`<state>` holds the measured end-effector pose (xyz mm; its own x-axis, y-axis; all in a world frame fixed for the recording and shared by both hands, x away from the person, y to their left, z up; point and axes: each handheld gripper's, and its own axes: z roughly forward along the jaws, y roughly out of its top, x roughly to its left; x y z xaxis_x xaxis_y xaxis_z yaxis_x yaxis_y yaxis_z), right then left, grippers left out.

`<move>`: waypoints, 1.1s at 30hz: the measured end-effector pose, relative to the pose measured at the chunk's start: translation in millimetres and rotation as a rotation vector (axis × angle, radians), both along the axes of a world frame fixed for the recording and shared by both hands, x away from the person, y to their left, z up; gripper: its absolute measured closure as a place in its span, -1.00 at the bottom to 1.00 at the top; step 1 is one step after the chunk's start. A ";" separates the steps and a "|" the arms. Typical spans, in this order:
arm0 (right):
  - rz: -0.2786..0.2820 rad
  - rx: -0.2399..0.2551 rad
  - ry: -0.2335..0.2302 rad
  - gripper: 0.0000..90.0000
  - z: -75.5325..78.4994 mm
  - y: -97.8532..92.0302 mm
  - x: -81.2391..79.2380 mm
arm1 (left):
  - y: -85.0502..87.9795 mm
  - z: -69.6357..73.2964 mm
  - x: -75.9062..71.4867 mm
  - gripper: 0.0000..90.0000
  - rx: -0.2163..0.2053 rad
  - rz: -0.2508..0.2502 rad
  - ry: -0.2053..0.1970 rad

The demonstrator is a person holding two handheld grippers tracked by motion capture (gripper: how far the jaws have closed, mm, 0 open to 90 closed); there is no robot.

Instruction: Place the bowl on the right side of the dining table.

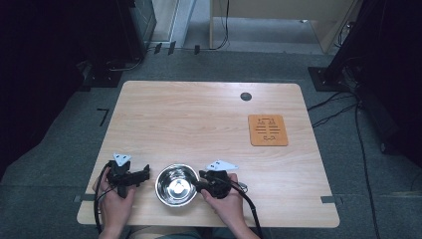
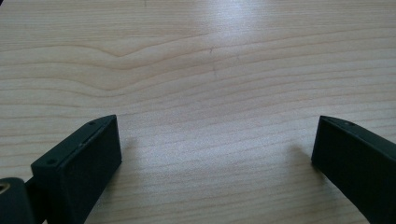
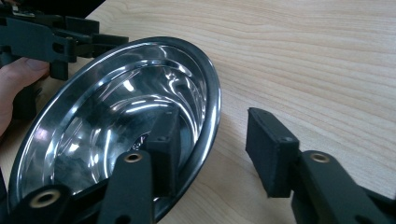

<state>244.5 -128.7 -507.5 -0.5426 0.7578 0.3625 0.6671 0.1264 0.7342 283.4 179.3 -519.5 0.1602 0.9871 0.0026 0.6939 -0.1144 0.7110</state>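
Right tongs (image 3: pixel 212 149) straddle the steel bowl (image 1: pixel 176 185) rim, one jaw inside, one outside, not pressing. Left tongs (image 2: pixel 215 154) spread wide over bare table (image 2: pixel 210 60).

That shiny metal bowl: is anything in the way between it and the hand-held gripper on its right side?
Nothing visible is. The right hand-held gripper already straddles the rim of the metal bowl, one jaw inside and one outside over bare table. A gap remains between the outer jaw and the rim.

Both grippers, left gripper (image 1: pixel 145 173) and right gripper (image 1: pixel 201 180), are black with blocky fingers (image 3: pixel 272 150), brass-coloured screws, grey triangular plates and black cables.
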 end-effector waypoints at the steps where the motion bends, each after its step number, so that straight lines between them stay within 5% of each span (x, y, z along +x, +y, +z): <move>1: 0.000 0.000 0.000 0.27 0.0 0.0 0.0 | 0.0 0.0 0.0 -0.97 0.000 0.000 0.000; 8: 0.013 0.047 0.010 0.49 -2.2 -2.9 -1.2 | 0.0 0.0 0.0 -0.97 0.000 0.000 0.000; 10: 0.034 0.085 0.038 0.61 -3.2 -4.1 0.3 | 0.0 0.0 0.0 -0.97 0.000 0.000 0.000; 16: 0.002 0.092 0.084 0.84 -2.1 -8.4 -0.2 | 0.0 0.0 0.0 -0.97 0.000 0.000 0.000; 21: -0.016 0.138 0.131 0.87 2.2 -13.9 0.2 | -0.1 0.0 0.0 -0.97 -0.001 0.001 0.000; 33: -0.056 0.180 0.131 0.89 7.3 -34.8 3.6 | 0.0 0.0 0.0 -0.97 0.000 0.000 0.000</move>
<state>248.1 -163.5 -500.2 -0.4406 0.7023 0.5591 0.7605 -0.0388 0.6481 283.4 179.3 -519.5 0.1598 0.9871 0.0022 0.6936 -0.1139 0.7113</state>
